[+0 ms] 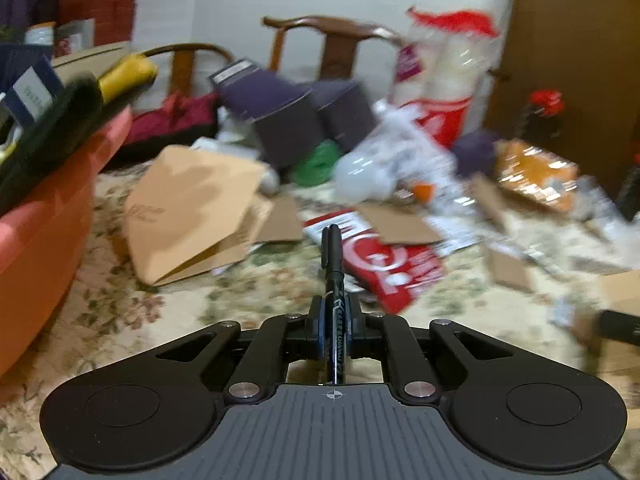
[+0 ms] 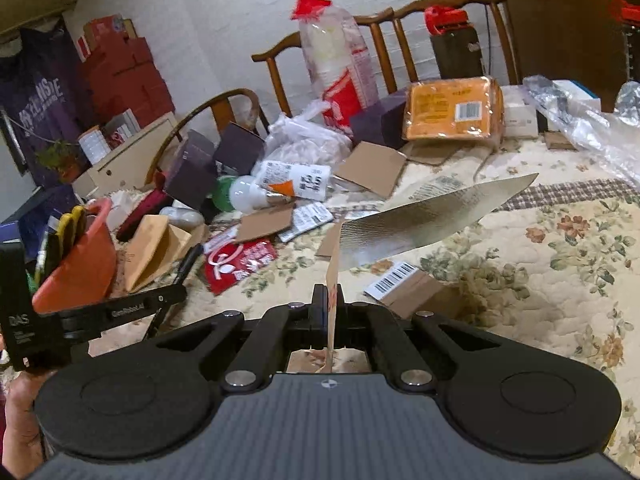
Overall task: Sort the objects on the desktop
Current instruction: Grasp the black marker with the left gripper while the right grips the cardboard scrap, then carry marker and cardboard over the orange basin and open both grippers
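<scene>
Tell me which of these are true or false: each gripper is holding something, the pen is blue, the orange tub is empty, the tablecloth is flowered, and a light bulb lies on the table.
1. Each gripper holds something. True: the left gripper is shut on a black marker pen, the right gripper on a flat silvery packet.
2. The pen is blue. False: it is black with pale lettering.
3. The orange tub is empty. False: dark and yellow items stand in it.
4. The tablecloth is flowered. True.
5. A light bulb lies on the table. True: a white bulb lies among the clutter, beside something green.
</scene>
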{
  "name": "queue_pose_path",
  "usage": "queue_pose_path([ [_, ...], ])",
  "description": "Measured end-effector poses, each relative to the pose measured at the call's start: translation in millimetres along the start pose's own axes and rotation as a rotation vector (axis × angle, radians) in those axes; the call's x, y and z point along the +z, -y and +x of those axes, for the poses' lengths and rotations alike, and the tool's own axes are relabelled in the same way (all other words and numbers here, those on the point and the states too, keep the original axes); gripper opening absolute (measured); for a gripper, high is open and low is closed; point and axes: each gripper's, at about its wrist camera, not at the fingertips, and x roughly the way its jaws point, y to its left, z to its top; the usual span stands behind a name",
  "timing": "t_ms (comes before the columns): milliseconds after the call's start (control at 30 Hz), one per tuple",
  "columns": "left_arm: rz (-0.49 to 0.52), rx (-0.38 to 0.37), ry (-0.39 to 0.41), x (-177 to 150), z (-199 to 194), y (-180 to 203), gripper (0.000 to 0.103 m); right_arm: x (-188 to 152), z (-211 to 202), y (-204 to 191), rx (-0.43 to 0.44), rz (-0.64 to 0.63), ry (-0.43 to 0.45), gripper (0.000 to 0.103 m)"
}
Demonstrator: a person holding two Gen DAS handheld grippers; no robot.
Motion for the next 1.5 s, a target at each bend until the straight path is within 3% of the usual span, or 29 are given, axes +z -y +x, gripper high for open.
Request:
queue_pose_path([
  [200,0.089,-0.132,0.038,-5.8,-18.3,40.0,0.003,-0.8,-2.7,-6.7,0.007,-0.020,0.005,0.000],
  [333,0.175,-0.135,0.058,-17.7,-22.1,65.1,0.003,-1.9,3.1,-4.2,-0.022,-0.021,-0.002,0.000],
  [767,0.205,-0.156,0.039,-27.3,-20.4,74.4,0.004,-10.1,5.6,-15.3,-0.020,-0.075,-0.013,0.000],
  [1100,0.195,-0.104,0.106,-26.8,-38.0,71.6,0.004,-13.2,1.9,-22.1,-0.016,-0.101,-0.002,0.000],
  [1300,0.192,-0.067,0.146,-43.1,-73.9,69.5,0.004,-25.1,-12.7,-53.0,0.032,-0.173,0.019,0.000],
  [1500,0.170,0.020,0.188,-56.1,-116.8,43.9,0.004,-46.2,-26.3,-82.2,0.063,-0.216,0.019,0.000],
])
